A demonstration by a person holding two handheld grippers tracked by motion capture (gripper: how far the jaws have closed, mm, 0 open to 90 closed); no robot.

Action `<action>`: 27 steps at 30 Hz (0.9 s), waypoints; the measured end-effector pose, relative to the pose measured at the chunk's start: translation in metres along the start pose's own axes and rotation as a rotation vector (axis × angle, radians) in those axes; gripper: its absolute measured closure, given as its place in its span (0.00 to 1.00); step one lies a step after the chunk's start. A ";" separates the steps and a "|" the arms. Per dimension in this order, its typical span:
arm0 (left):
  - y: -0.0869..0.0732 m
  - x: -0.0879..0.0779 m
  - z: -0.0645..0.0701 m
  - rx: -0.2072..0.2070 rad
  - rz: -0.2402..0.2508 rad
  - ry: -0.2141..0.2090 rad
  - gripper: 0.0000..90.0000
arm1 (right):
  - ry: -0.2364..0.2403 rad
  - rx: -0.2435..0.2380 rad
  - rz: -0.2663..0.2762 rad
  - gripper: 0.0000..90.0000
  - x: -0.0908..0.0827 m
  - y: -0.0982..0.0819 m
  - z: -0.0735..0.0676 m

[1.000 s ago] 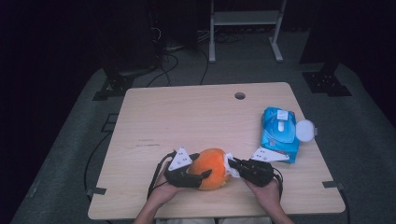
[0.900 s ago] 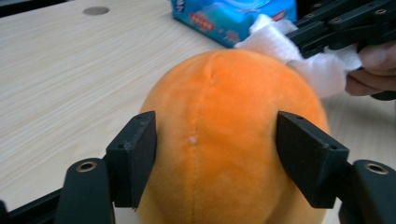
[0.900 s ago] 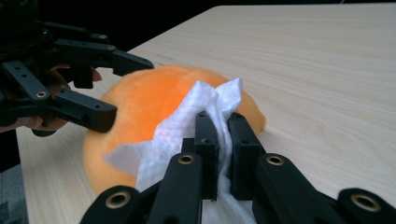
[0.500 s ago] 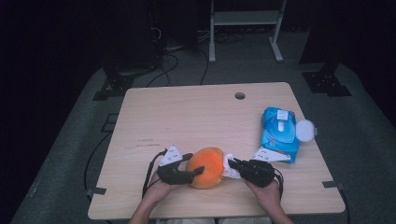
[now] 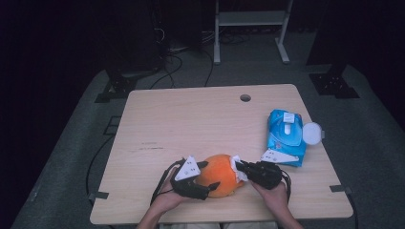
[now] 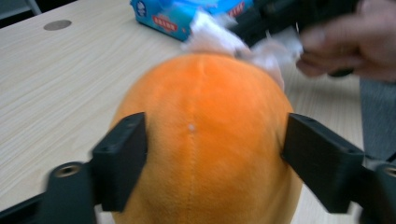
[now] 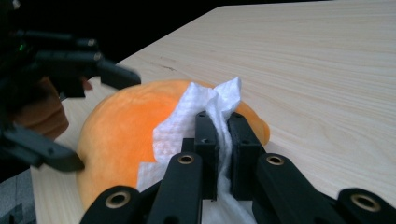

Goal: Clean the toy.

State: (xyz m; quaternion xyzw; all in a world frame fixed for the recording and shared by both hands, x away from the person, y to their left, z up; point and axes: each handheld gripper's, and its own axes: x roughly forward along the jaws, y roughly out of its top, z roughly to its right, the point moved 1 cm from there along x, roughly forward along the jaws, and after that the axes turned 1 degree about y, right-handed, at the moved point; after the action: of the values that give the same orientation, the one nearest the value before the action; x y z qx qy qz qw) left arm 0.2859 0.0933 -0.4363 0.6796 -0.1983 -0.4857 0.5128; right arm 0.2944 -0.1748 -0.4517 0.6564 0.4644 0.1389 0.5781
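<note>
An orange plush toy (image 5: 220, 174) lies near the table's front edge. My left gripper (image 5: 211, 174) reaches over its left side. In the left gripper view the two jaws straddle the toy (image 6: 205, 140) at its widest part; they have just been opening, and the plush shows no dent under the pads. My right gripper (image 5: 239, 165) is shut on a white wipe (image 7: 196, 107) and holds it against the toy's right end (image 7: 121, 130). The wipe (image 6: 210, 28) shows crumpled on the far side of the toy, with the person's right hand behind it.
A blue pack of wipes (image 5: 285, 136) lies at the right of the wooden table (image 5: 191, 119), its round white lid (image 5: 313, 133) flipped open toward the edge. A cable hole (image 5: 245, 98) sits near the back edge. Cables and a metal stand are on the floor behind.
The left gripper drew back to the left, then came right again onto the toy with its jaws wider apart. The right gripper and its wipe have stayed put.
</note>
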 end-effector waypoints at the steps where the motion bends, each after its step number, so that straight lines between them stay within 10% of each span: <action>1: 0.000 0.001 -0.003 -0.028 -0.004 0.019 0.16 | 0.003 -0.010 -0.002 0.93 0.000 0.001 -0.001; 4: -0.006 0.008 -0.010 -0.089 -0.029 -0.002 0.15 | 0.023 -0.037 0.005 0.92 0.000 0.007 -0.010; 10: -0.004 0.012 0.010 0.024 -0.048 0.014 0.29 | 0.040 -0.103 0.008 0.92 0.002 0.013 -0.024; 16: -0.007 0.009 0.009 0.032 -0.044 -0.004 0.31 | -0.030 0.005 -0.006 0.92 -0.002 -0.001 0.004; 21: -0.001 0.009 0.003 -0.049 -0.004 -0.003 0.11 | -0.031 -0.008 -0.008 0.92 -0.001 0.000 0.001; 27: -0.008 0.008 -0.005 -0.077 -0.029 0.017 0.26 | -0.005 -0.040 0.007 0.92 -0.002 0.004 -0.006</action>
State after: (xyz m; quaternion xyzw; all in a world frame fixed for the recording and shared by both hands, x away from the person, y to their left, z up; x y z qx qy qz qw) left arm 0.2920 0.0926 -0.4471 0.6662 -0.1652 -0.4948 0.5330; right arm 0.2903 -0.1723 -0.4457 0.6465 0.4578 0.1485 0.5919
